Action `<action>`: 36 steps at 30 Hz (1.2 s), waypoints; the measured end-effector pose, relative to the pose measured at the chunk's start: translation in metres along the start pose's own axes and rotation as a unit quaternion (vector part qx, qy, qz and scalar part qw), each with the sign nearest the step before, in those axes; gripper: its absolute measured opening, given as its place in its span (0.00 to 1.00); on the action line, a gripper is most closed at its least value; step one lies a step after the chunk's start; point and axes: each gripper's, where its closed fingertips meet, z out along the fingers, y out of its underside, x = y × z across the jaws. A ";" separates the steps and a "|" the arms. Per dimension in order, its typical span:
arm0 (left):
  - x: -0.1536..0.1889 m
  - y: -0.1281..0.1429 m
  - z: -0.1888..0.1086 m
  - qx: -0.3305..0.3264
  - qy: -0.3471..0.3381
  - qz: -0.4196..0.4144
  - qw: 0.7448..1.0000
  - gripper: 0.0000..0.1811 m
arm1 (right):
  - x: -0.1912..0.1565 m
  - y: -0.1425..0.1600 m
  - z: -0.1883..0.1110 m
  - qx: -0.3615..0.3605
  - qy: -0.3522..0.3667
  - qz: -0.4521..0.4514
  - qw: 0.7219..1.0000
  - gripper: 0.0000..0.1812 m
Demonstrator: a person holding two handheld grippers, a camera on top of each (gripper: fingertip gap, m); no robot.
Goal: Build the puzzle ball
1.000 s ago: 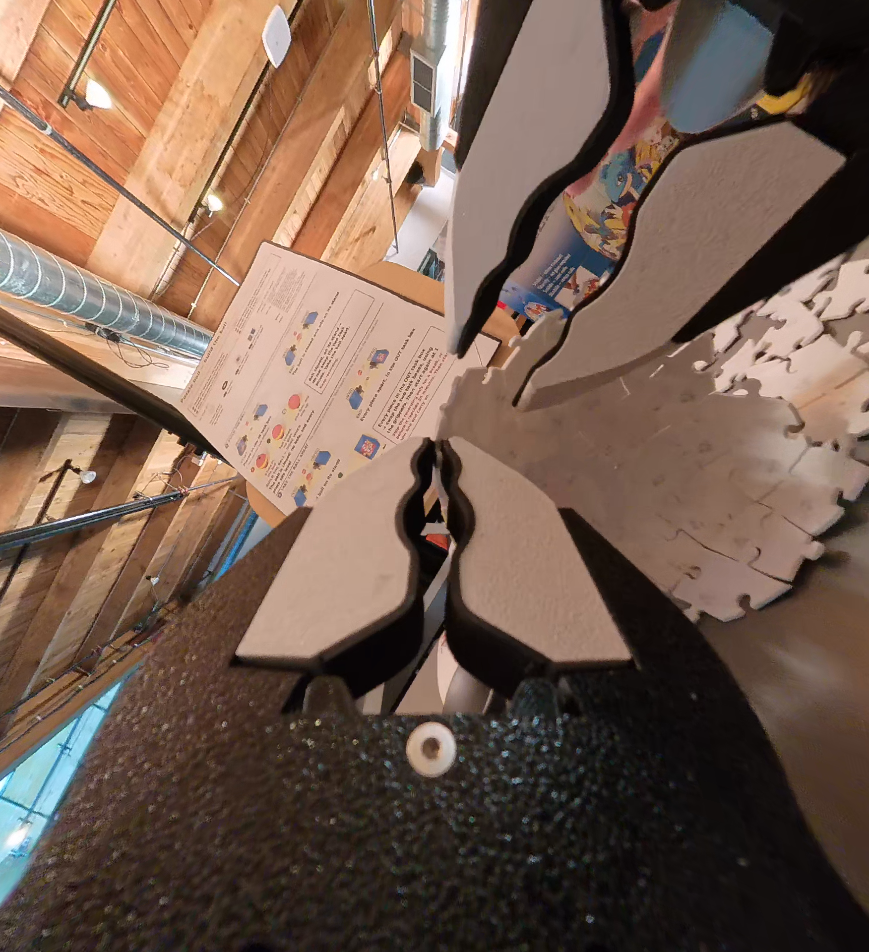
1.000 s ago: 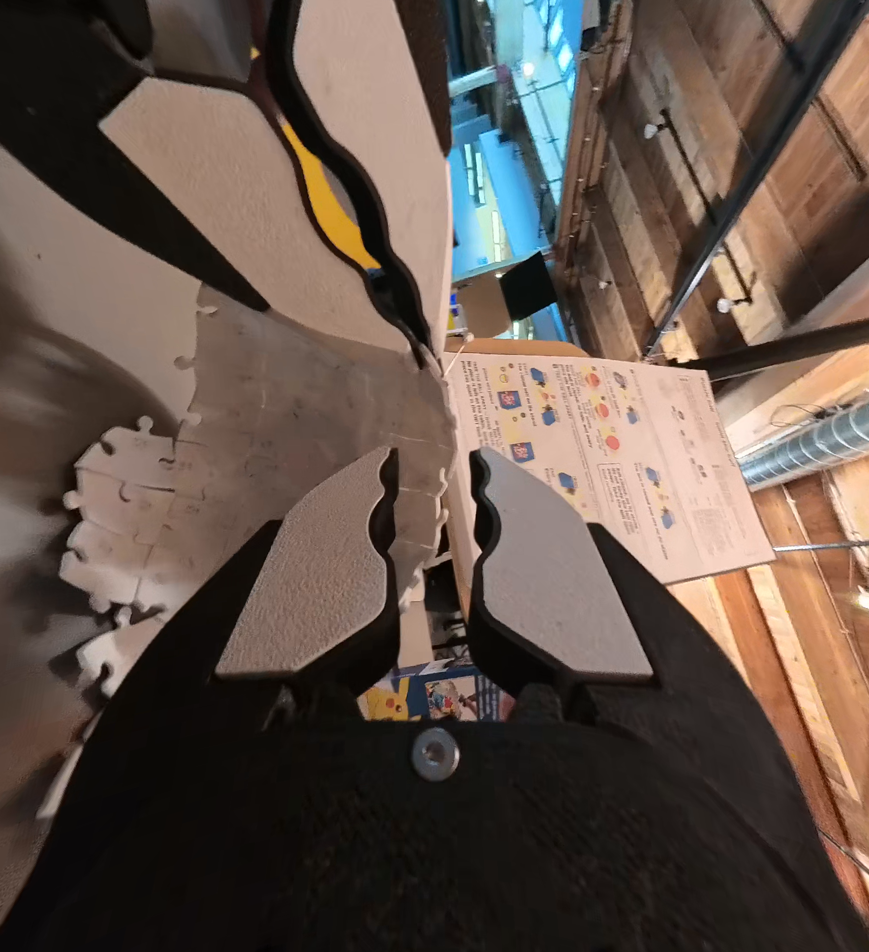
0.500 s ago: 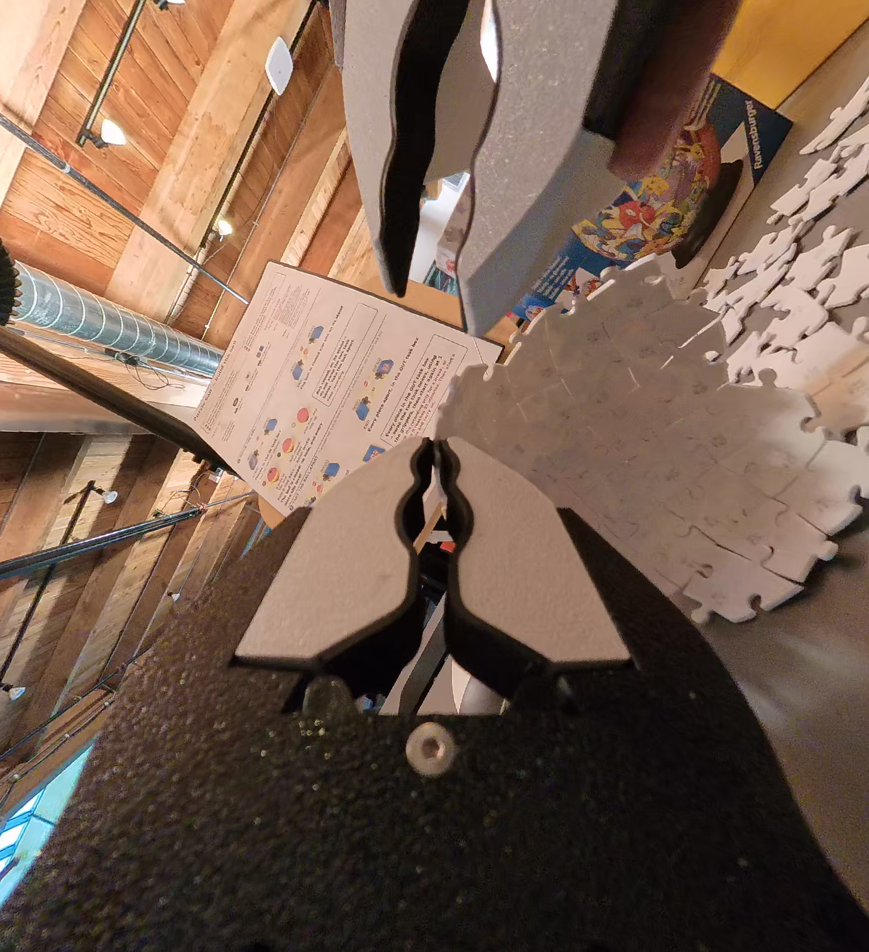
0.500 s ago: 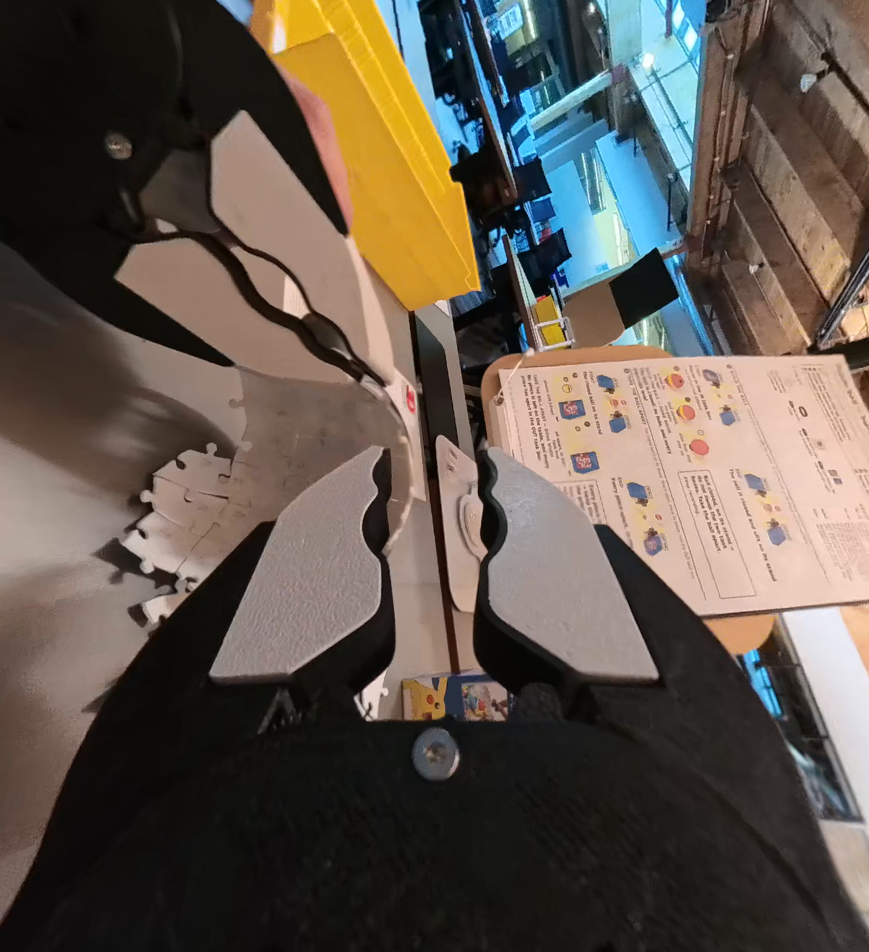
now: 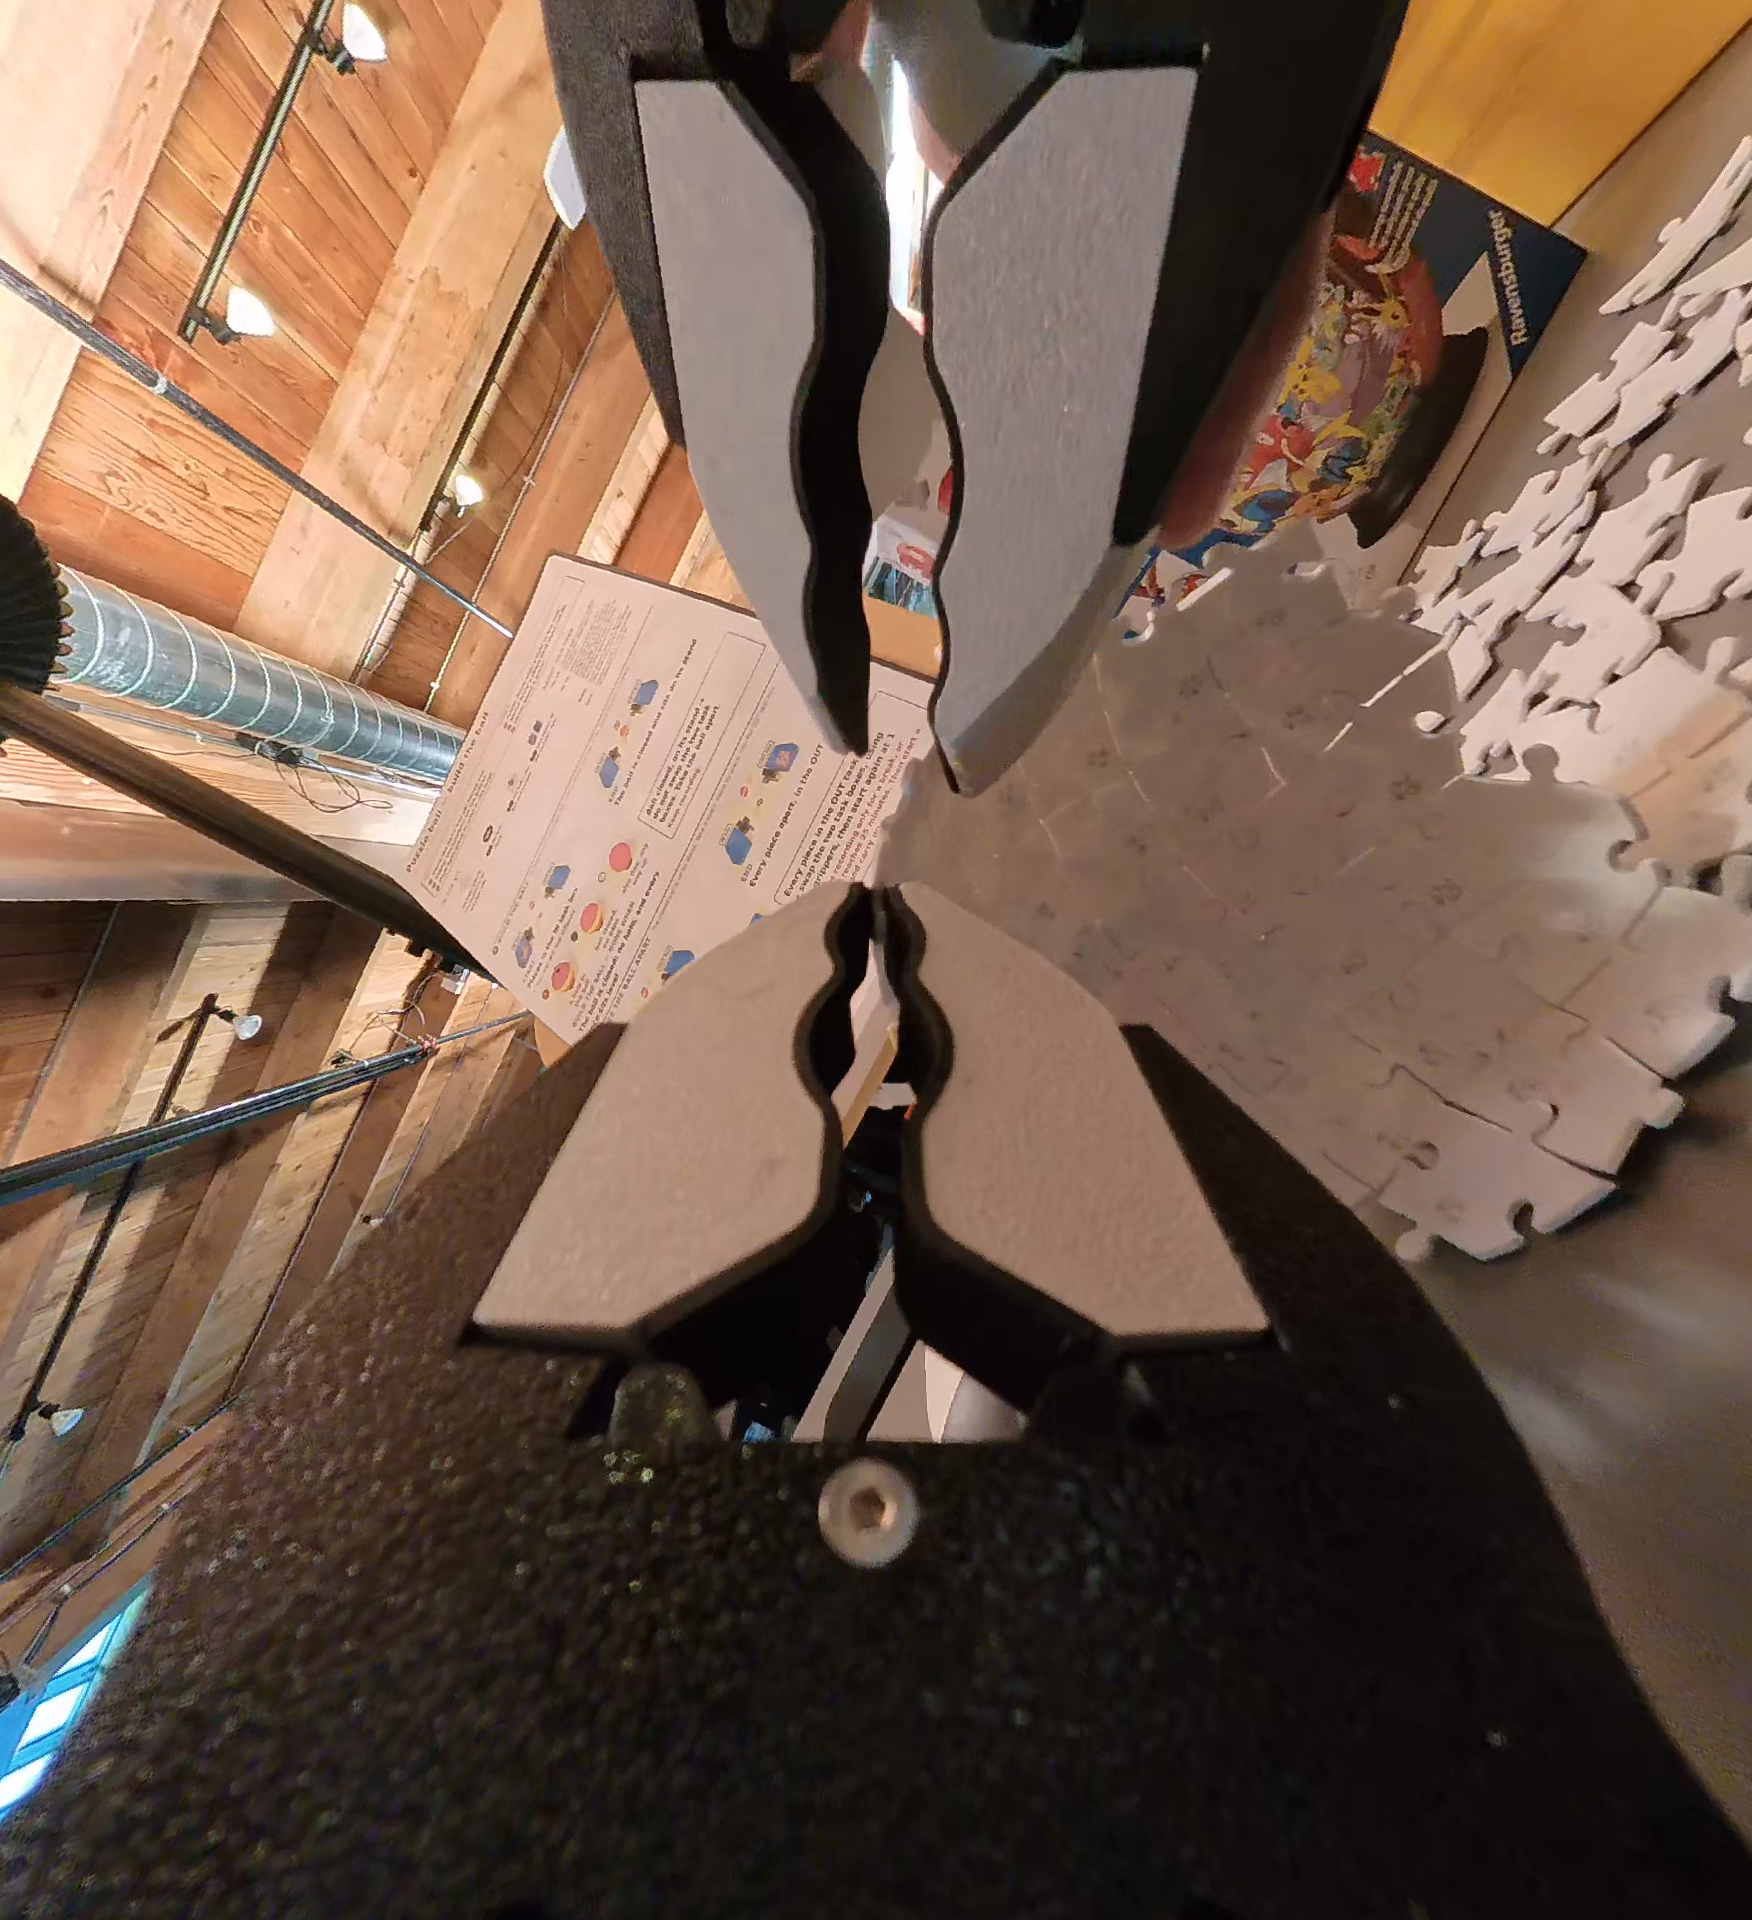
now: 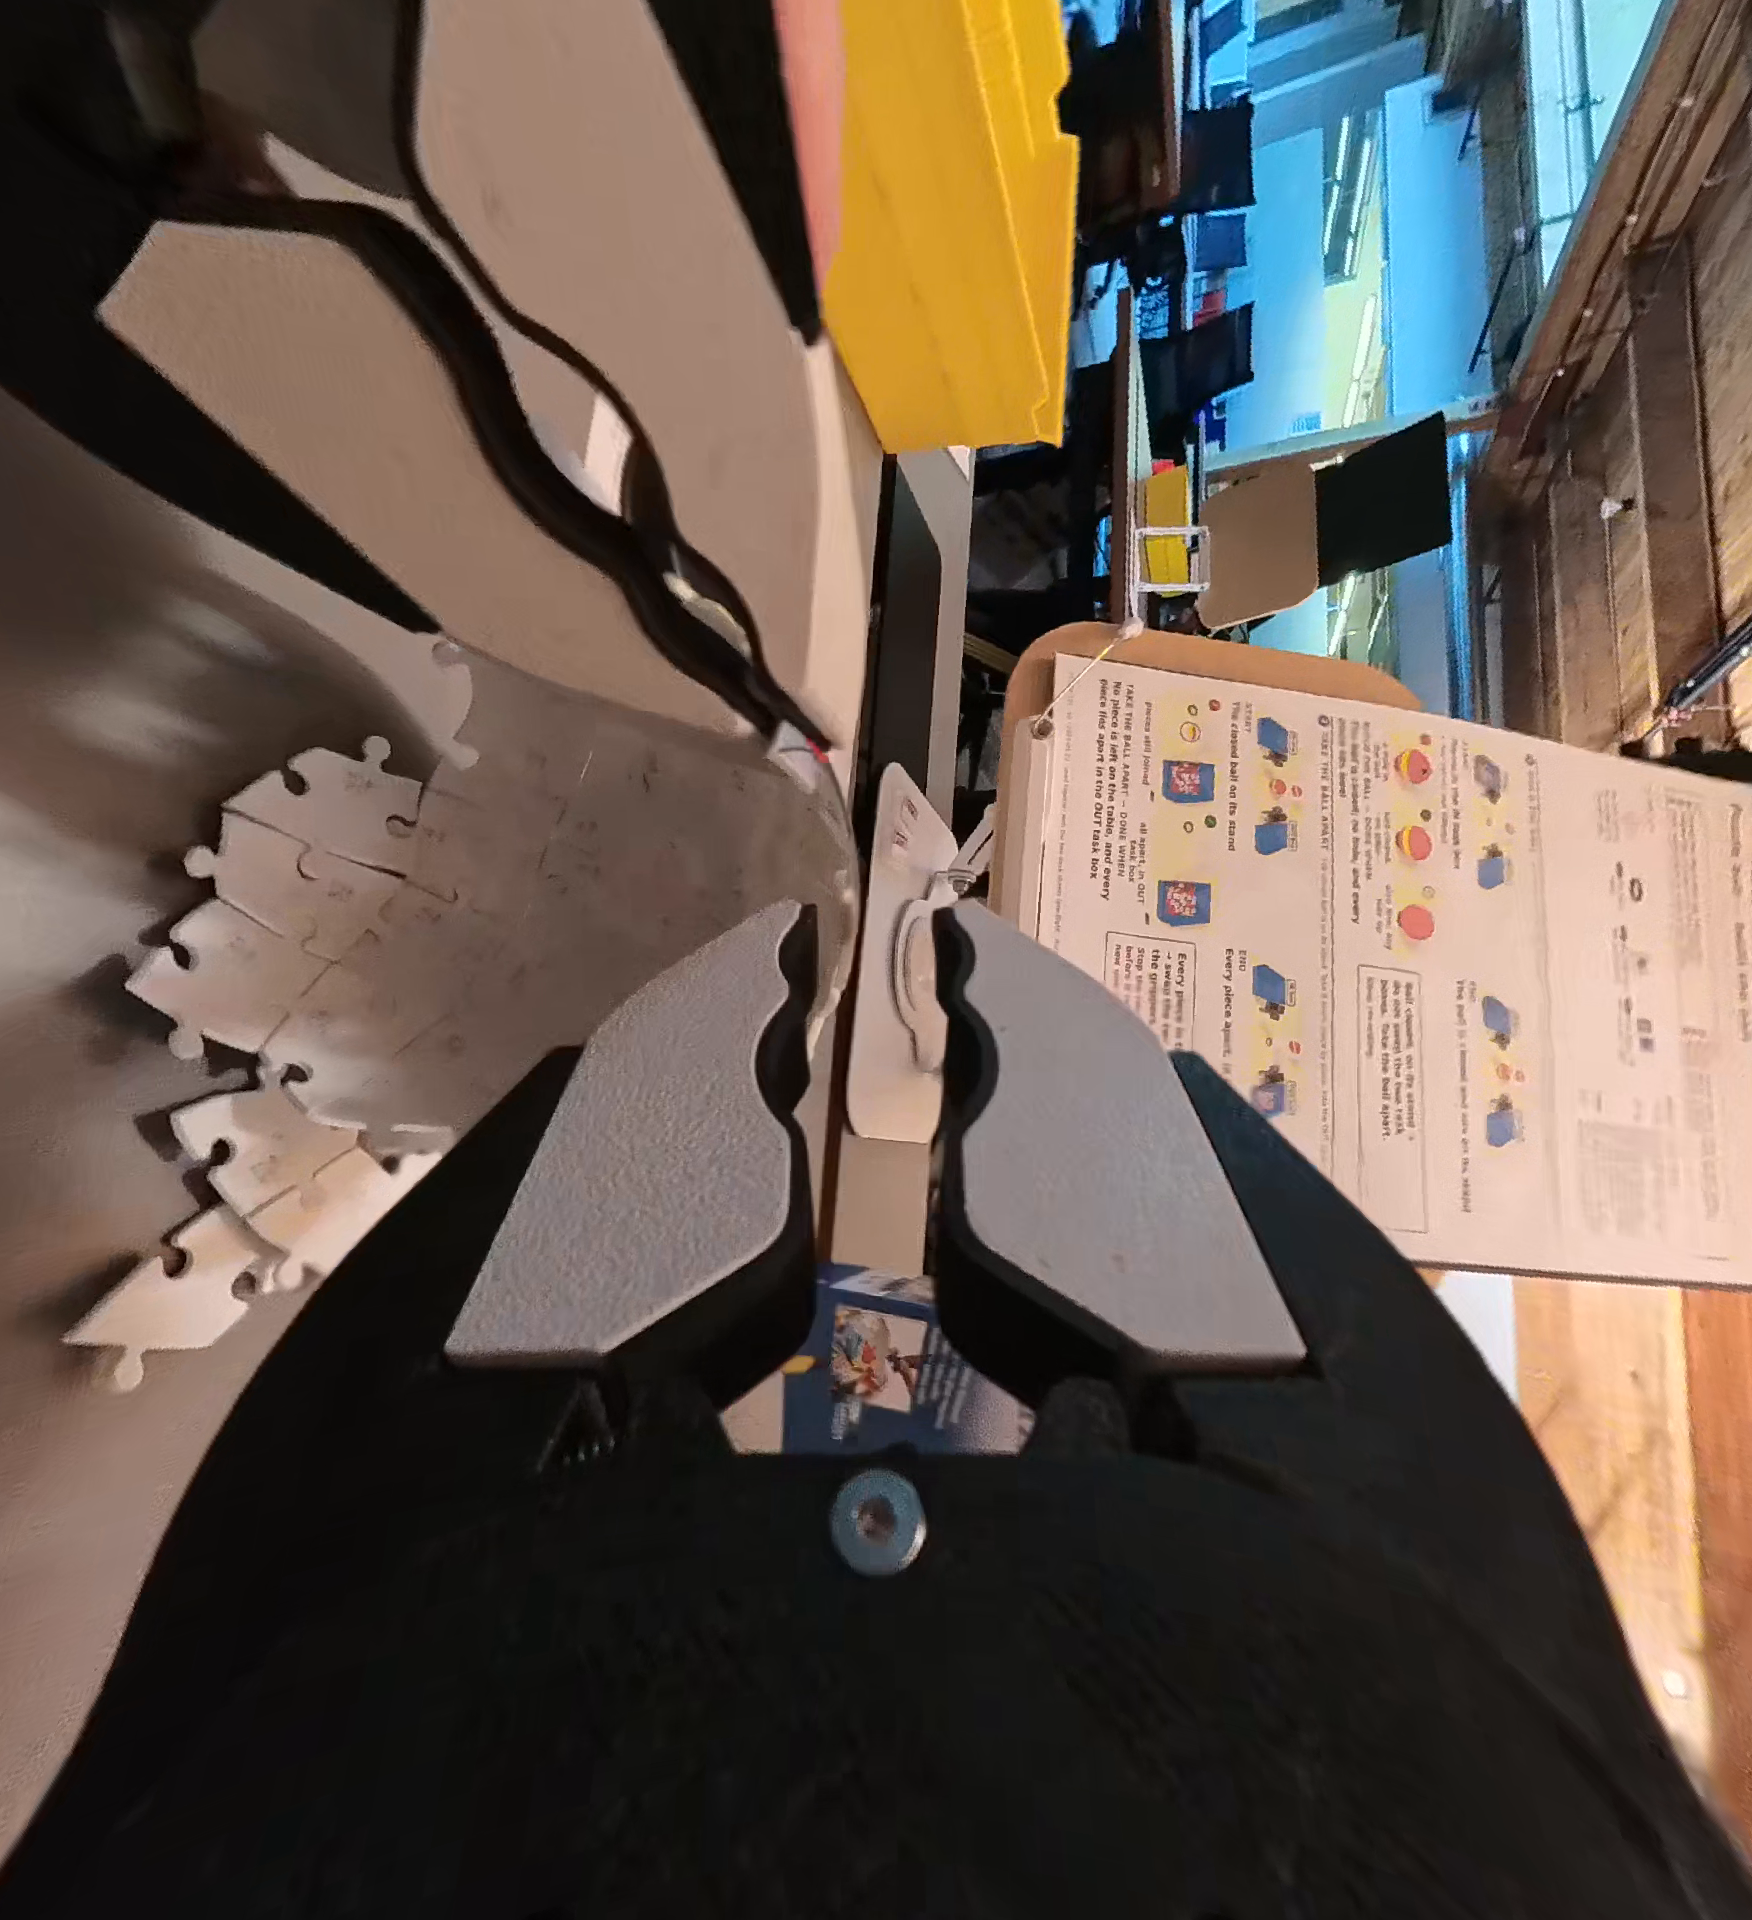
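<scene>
The partly built puzzle ball is a curved shell of joined pieces, white inside [image 5: 1319, 935], resting on the grey table. My left gripper [image 5: 874, 909] is shut on the shell's upper rim. It also shows at the upper left in the right wrist view [image 6: 794, 743], pinching that rim. My right gripper [image 6: 867, 935] is open and holds nothing, its tips just beside the rim of the shell [image 6: 539, 883]. In the left wrist view the right gripper [image 5: 903, 764] points down at the left gripper's tips, a short gap away.
Several loose white pieces [image 5: 1630, 499] lie on the table beyond the shell. The puzzle box [image 5: 1371, 343] and a yellow bin [image 6: 955, 229] stand behind. An instruction sheet [image 6: 1371, 987] hangs past the table edge, with a white plate [image 6: 903, 1039] in front of it. Both grippers' tips are close together, under 4 cm apart.
The right gripper has swung off the shell and now faces the left gripper's tips at the rim. The left gripper has kept its hold on the shell.
</scene>
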 end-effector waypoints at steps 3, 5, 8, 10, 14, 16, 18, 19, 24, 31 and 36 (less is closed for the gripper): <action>0.000 0.002 0.001 -0.002 -0.001 0.006 1.000 0.01 | 0.001 0.000 0.000 -0.007 0.003 -0.027 1.000 0.06; 0.000 0.002 0.001 -0.003 -0.002 0.005 1.000 0.01 | -0.003 0.000 0.001 -0.012 -0.006 -0.037 0.999 0.03; 0.001 0.002 0.000 -0.003 -0.001 0.009 1.000 0.01 | -0.004 0.000 0.002 -0.015 0.004 -0.053 0.998 0.01; 0.001 0.002 0.000 -0.002 -0.002 0.012 1.000 0.01 | -0.004 0.000 0.001 -0.018 0.009 -0.060 0.998 0.01; 0.003 0.001 -0.001 0.000 0.004 0.012 1.000 0.04 | -0.004 0.003 0.001 -0.026 0.026 -0.068 0.997 0.01; 0.001 0.001 -0.002 -0.002 0.004 0.001 1.000 0.08 | -0.003 0.004 0.001 -0.030 0.034 -0.070 0.997 0.01; -0.003 0.002 -0.005 -0.007 0.008 -0.027 1.000 0.11 | -0.003 0.004 0.002 -0.033 0.040 -0.074 0.996 0.01; -0.005 0.004 -0.008 -0.014 0.010 -0.046 0.999 0.12 | -0.003 0.004 0.002 -0.037 0.042 -0.076 0.996 0.01; 0.000 0.026 -0.033 -0.125 0.064 -0.256 0.956 0.17 | -0.003 0.002 0.002 -0.039 0.045 -0.079 0.995 0.01; 0.069 0.049 -0.073 -0.357 0.207 -0.592 0.692 0.32 | -0.003 -0.004 0.003 -0.040 0.050 -0.090 0.994 0.01; 0.080 0.074 -0.056 -0.426 0.169 -0.579 0.674 0.43 | -0.003 -0.005 0.003 -0.043 0.050 -0.094 0.993 0.01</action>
